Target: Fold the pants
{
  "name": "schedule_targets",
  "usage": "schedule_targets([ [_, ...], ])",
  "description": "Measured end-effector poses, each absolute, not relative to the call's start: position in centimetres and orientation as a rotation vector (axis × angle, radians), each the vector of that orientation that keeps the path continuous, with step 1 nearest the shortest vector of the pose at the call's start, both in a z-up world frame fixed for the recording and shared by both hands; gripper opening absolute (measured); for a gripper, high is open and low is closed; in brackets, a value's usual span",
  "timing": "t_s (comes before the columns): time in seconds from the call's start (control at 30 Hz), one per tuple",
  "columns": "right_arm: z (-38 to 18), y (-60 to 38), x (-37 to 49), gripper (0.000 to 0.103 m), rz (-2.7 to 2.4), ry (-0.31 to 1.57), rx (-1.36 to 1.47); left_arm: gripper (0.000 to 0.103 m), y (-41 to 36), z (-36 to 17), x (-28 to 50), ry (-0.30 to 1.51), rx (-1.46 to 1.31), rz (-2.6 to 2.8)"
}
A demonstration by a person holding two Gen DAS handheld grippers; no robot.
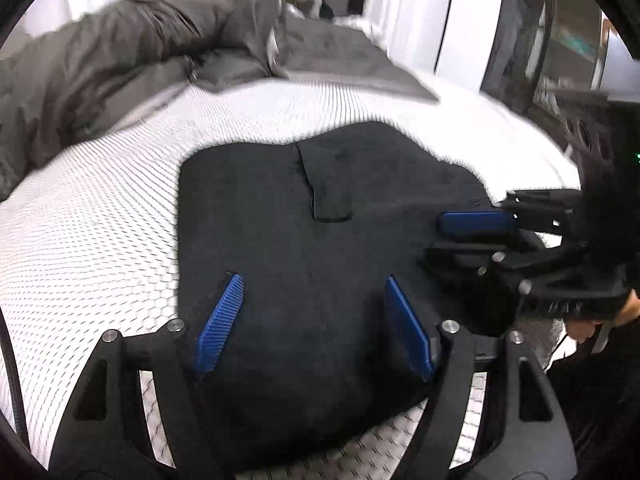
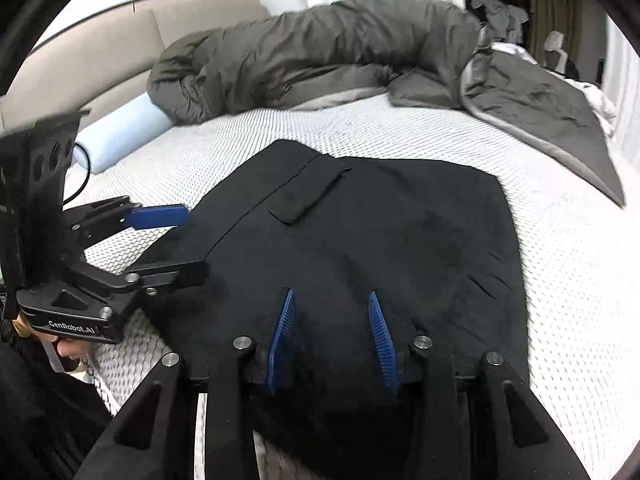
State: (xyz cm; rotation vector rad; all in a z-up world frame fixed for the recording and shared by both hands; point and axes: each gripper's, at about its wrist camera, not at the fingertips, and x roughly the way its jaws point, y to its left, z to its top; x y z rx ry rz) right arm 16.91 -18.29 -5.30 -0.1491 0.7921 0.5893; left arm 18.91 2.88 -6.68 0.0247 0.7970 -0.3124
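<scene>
Pants (image 2: 360, 240), black, lie folded into a flat block on the white mesh mattress (image 2: 568, 264), near its front edge, a pocket flap (image 2: 310, 196) facing up. Bare mattress runs round the far and right sides of the block, so there's open room there; on the left the margin is narrower, w/ the left gripper (image 2: 188, 240) sitting at that edge. Left gripper jaws are spread wide; in the left wrist view they straddle the near part of the pants (image 1: 320, 264), nothing pinched. Right gripper (image 2: 332, 296) jaws stand partly apart over the near edge of the cloth, pads not pressed on anything; from the left wrist view the right gripper (image 1: 440, 240) comes in from the side over the pants' right edge, a hand (image 1: 592, 320) behind it. Far side of the bed: a bunched grey duvet (image 2: 320, 52), well apart from the pants. Only the right wrist view shows a pale blue bolster (image 2: 124, 132) by the beige headboard (image 2: 80, 60), plus the pants' straight right edge. Only the left wrist view shows a dark cabinet (image 1: 560, 40) beyond the bed. White curtains (image 1: 404, 12) at the back in both.
</scene>
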Motion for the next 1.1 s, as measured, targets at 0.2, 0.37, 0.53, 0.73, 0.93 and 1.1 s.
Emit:
schedule_targets([
  [0.2,-7.8,-16.3,18.7,0.041,0.553,0.868,-0.31,0.081,4.3,-8.0,18.8,0.838,0.062,-0.285],
  [0.37,-6.9,-19.1,17.1,0.041,0.504,0.831,-0.304,0.081,5.1,-7.4,17.5,0.839,0.058,-0.242],
  [0.53,-5.4,-19.0,17.3,0.046,0.556,0.802,-0.231,0.08,4.9,-4.1,16.8,0.674,0.045,-0.243],
  [0.73,-4.4,-16.5,20.2,0.05,0.582,0.809,-0.224,0.057,3.1,-5.4,21.4,0.785,0.105,-0.309],
  [0.93,-7.4,-15.5,21.9,0.049,0.574,0.907,-0.322,0.047,4.7,-7.3,22.8,0.849,0.08,-0.337],
  [1.1,-7.3,-19.1,22.3,0.042,0.516,0.919,-0.288,0.048,6.0,-7.6,22.3,0.858,0.045,-0.341],
])
